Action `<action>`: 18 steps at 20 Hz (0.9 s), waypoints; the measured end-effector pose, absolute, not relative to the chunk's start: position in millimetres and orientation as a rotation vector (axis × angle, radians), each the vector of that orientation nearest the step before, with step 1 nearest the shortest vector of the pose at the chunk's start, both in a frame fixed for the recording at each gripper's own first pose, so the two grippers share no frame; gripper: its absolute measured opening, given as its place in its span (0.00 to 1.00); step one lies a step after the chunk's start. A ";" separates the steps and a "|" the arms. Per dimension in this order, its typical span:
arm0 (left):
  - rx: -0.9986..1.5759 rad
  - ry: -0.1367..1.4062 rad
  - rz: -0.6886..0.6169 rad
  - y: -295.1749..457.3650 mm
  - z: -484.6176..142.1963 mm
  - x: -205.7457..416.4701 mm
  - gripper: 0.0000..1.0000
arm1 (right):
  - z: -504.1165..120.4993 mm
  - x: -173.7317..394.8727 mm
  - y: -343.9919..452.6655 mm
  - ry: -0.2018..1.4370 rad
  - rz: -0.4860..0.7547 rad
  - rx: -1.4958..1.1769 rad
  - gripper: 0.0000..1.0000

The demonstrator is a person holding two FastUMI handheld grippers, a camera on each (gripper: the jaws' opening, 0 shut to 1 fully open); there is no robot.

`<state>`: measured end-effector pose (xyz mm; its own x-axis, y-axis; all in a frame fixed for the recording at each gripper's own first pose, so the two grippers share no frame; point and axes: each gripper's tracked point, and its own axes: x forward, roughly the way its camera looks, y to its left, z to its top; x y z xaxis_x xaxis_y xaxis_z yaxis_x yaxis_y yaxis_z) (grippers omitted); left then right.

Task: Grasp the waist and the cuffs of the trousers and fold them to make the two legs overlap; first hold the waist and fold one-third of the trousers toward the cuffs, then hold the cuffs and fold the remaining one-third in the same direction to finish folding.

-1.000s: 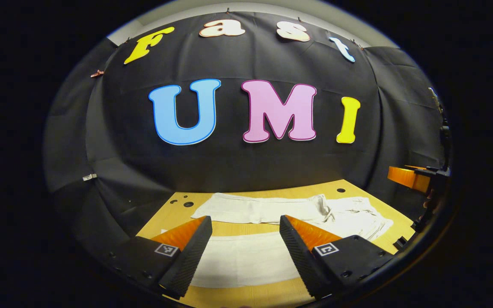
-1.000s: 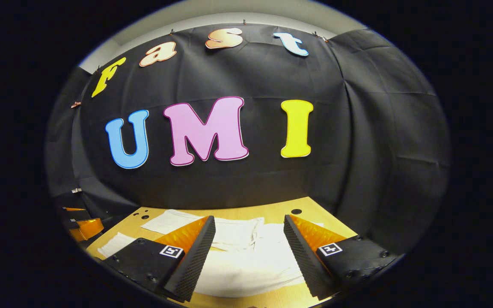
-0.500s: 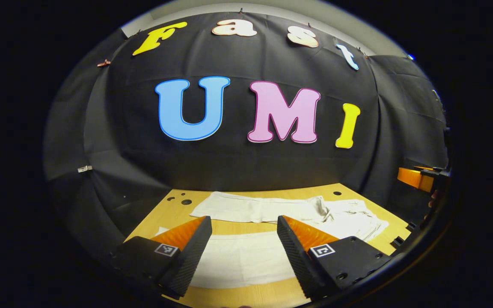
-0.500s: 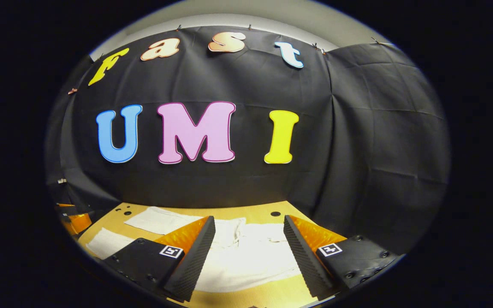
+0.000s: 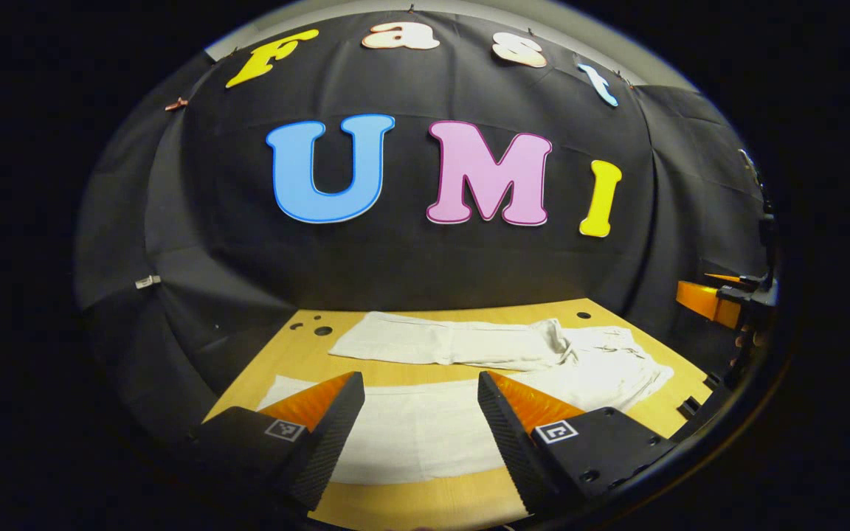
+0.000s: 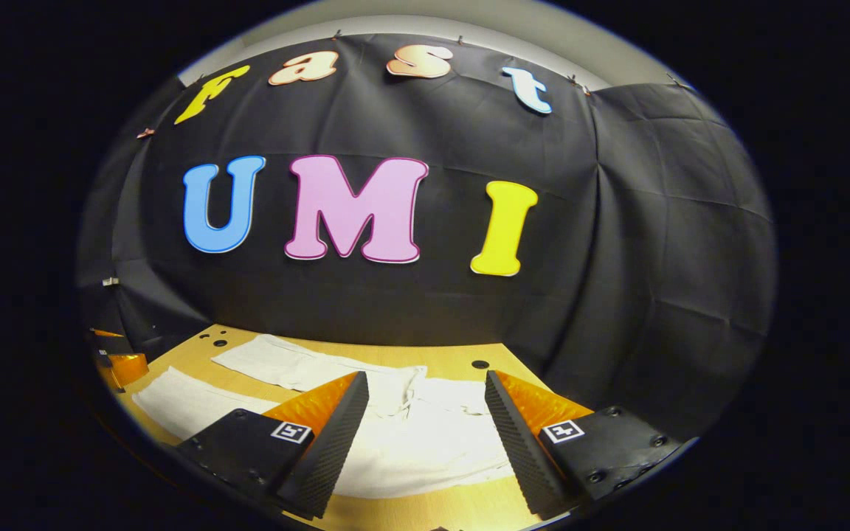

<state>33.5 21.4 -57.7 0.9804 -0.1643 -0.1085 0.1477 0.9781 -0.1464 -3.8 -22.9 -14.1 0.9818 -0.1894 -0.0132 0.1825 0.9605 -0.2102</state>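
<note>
Wooden table (image 5: 462,501), white trousers (image 5: 469,346) spread flat

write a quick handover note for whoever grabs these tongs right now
Left tongs: open, empty, above the near leg by the cuff end.
Right tongs: open, empty, above the waist end.
Trousers: white, flat on the table, legs apart with bare wood between them, waist to the right in the left gripper view.
Done: nothing folded yet, no grasp made.
Left: grip waist and cuffs, lay one leg over the other, fold the waist third toward the cuffs, then fold the cuff third to finish.
</note>
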 end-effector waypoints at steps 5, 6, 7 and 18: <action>-0.088 0.120 -0.156 25.8 -55.2 47.9 0.97 | -11.3 10.7 -64.1 0.032 -0.199 -0.365 0.97; -0.092 0.122 -0.152 27.1 -54.2 51.7 0.97 | -13.3 14.2 -71.9 0.040 -0.194 -0.386 0.97; -0.098 0.122 -0.146 29.3 -54.8 55.1 0.97 | -15.2 18.1 -80.0 0.044 -0.188 -0.421 0.97; -0.054 0.216 -0.022 92.2 -96.5 73.6 0.96 | -87.1 44.9 -155.1 0.303 0.046 -0.811 0.97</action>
